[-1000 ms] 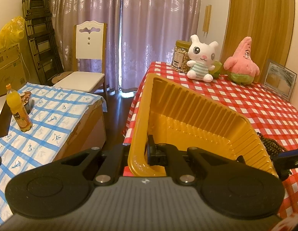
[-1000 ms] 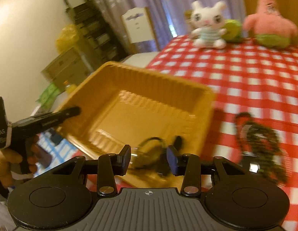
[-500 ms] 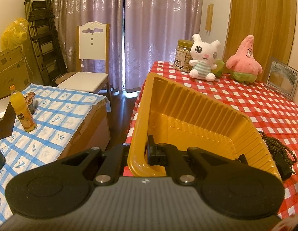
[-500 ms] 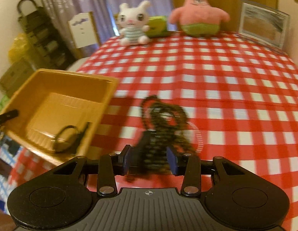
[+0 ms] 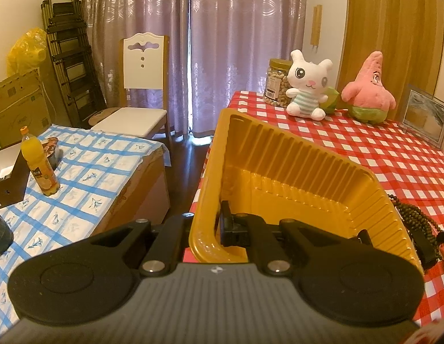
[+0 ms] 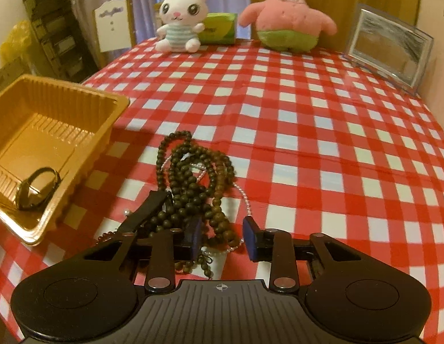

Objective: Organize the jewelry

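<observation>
Roughly halfway: left gripper (image 5: 203,226) is pinching the tray (image 6: 107,132) wall, a watch (image 6: 37,187) is sitting inside, right gripper (image 6: 222,236) is hovering wide over the beads (image 6: 193,177).

Right gripper (image 6: 220,239): bead tangle (image 6: 193,183) directly ahead; yellow tray (image 6: 107,134) blocks left; bare checked tablecloth (image 6: 322,132) ahead-right, passable.
</observation>
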### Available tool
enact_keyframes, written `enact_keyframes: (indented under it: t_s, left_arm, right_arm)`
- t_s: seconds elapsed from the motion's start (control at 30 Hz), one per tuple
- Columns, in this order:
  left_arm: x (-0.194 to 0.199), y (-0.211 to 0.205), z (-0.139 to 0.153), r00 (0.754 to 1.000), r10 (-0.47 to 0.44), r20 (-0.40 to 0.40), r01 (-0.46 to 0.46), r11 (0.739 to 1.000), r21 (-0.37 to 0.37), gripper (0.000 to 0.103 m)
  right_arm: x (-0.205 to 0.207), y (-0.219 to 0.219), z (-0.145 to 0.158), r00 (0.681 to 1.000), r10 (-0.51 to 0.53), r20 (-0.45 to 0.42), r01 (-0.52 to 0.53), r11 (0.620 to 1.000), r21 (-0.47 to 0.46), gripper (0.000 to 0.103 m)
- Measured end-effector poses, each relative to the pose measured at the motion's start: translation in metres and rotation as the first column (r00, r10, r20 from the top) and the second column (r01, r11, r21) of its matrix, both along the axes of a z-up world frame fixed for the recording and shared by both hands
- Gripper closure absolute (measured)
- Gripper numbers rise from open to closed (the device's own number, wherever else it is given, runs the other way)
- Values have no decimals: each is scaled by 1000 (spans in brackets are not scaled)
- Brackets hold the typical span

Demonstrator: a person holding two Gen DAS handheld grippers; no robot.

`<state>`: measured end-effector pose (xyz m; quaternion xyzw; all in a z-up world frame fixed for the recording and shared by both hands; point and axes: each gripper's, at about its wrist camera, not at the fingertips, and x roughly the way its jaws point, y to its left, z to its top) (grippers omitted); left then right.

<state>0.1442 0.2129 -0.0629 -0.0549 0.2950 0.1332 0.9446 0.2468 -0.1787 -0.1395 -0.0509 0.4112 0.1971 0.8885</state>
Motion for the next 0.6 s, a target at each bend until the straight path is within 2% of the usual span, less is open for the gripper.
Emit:
enact_keyframes:
  t_s: [0.03, 0.1, 0.13, 0.23, 0.3, 0.43, 0.6]
  left_arm:
    - [0, 0, 0, 1000, 0, 0, 0, 1000, 0, 98]
    - [-1, 0, 0, 1000, 1, 2, -1, 1000, 2, 98]
    - [-1, 0, 0, 1000, 2, 2, -2, 1000, 3, 98]
    - [-1, -1, 0, 1000, 3, 3, -3, 1000, 1, 98]
    - [-1, 0, 0, 1000, 1, 3, -1, 1000, 3, 98]
    - [-1, 0, 0, 1000, 0, 3, 0, 1000, 2, 98]
    - [-4, 0, 4, 1000, -3, 7, 3, 1000, 4, 98]
  right_arm:
    - [2, 1, -1, 1000, 5, 0, -5, 1000, -5, 77]
    - [5, 2, -2, 1000, 13, 1, -13, 1000, -6, 93]
    - [6, 2, -2, 1000, 20, 5, -20, 1000, -6, 95]
    - [5, -1, 4, 999, 10, 38, -10, 1000, -7, 96]
    - [5, -8, 14, 998, -24, 62, 22, 999, 24, 96]
    - [2, -25, 46, 988, -85, 127, 72, 992, 104, 96]
    - [-7, -36, 87, 967, -121, 223, 82, 981, 178, 96]
